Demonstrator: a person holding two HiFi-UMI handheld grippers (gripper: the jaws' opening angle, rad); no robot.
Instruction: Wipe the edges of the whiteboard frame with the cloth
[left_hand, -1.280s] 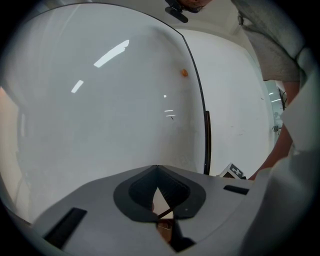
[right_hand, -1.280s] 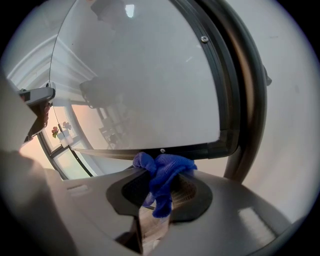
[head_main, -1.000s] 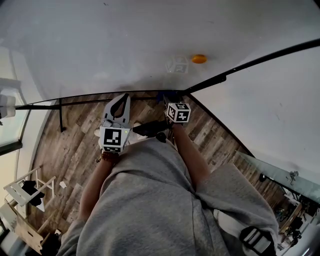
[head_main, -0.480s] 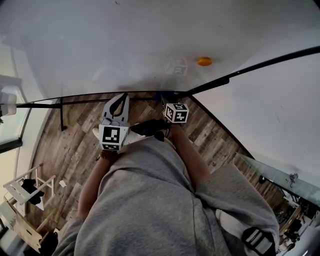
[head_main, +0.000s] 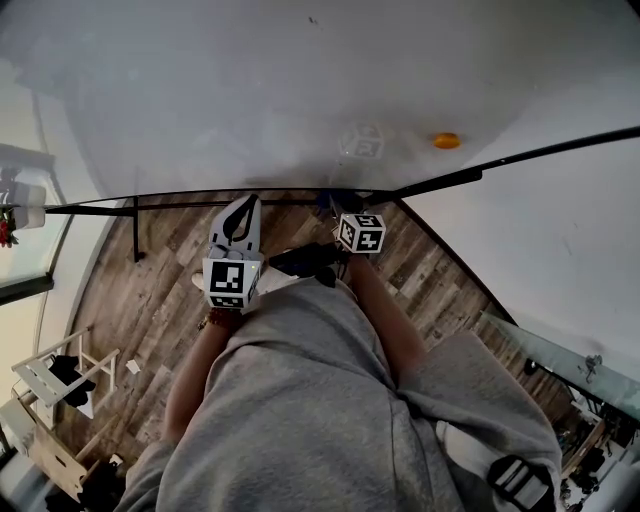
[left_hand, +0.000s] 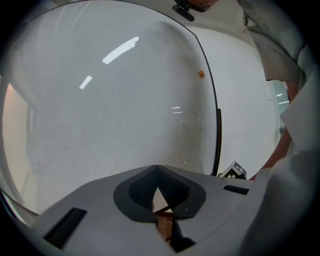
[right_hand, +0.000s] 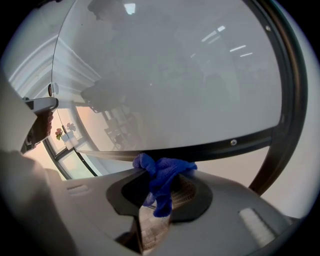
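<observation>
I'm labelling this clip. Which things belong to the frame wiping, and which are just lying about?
In the job: blue cloth, right tool gripping it, black frame, whiteboard.
Just around: left tool, shut and empty; orange dot; wooden floor.

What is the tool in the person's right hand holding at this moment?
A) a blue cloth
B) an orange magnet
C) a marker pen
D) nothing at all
A: the right gripper view shows a blue cloth bunched between the fingers of the right gripper, close to the black whiteboard frame.
</observation>
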